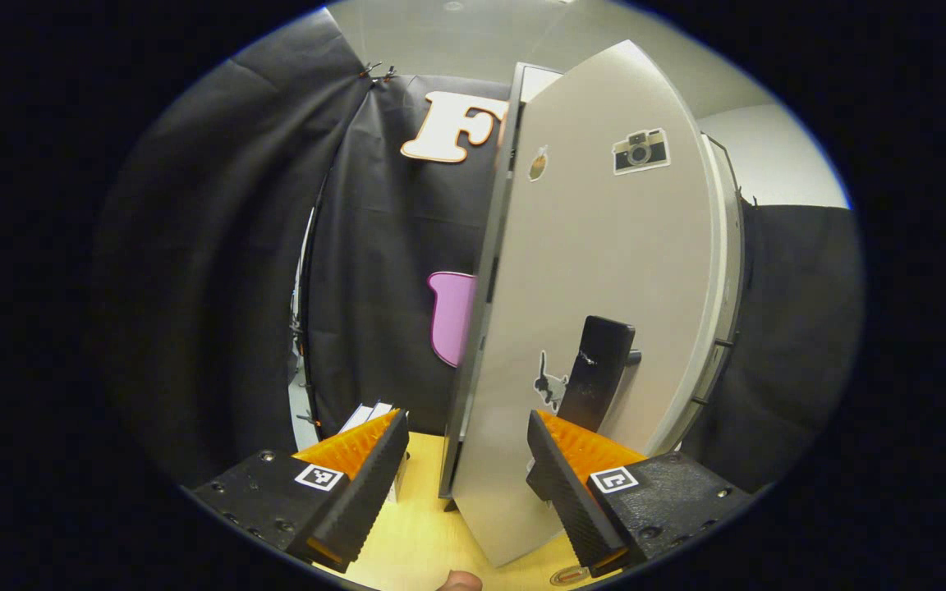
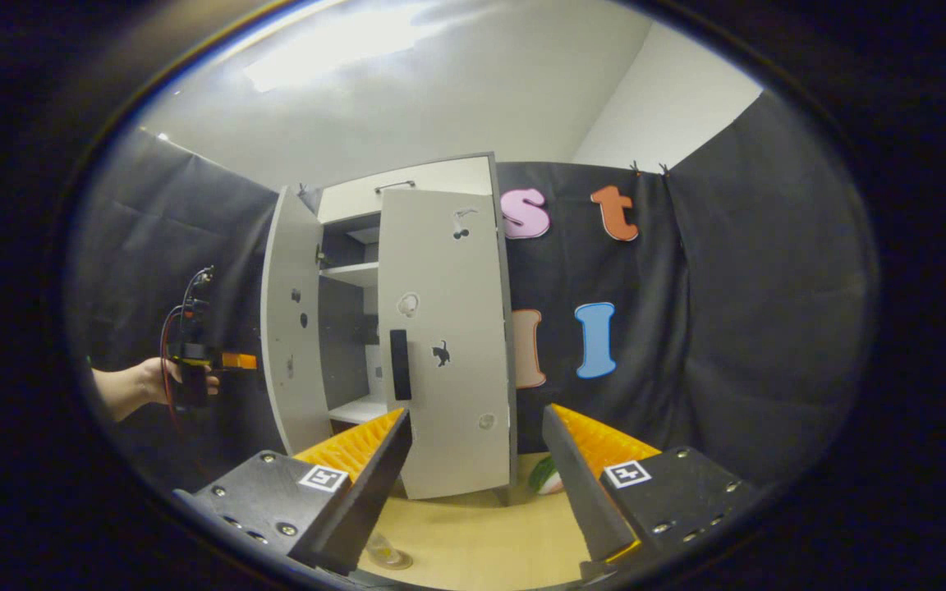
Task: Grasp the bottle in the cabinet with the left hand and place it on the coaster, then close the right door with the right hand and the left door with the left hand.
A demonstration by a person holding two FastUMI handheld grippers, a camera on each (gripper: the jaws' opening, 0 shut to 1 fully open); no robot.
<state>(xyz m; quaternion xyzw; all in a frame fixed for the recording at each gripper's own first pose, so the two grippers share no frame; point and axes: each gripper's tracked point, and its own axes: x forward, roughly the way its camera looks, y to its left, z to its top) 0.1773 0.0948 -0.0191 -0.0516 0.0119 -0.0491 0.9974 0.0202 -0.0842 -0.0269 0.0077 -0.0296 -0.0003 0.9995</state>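
Nearly there: right door mostly swung to, left door left to close.

Seen from the right gripper view, the cabinet (image 2: 407, 328) stood on the table (image 2: 473, 533) with its right door (image 2: 444, 345) close to shut and its left door (image 2: 288, 328) hanging wide open. The right gripper (image 2: 477, 484) sat back from it, fingers spread wide and empty. The left gripper (image 2: 231, 361), held in a hand (image 2: 157, 382), hovered just beside the open door's outer face; in the left gripper view its fingers (image 1: 358, 447) were apart with nothing between them. A clear object low on the table, probably the bottle (image 2: 387, 554), suggested the placing was done, though I could not make out the coaster beneath it.
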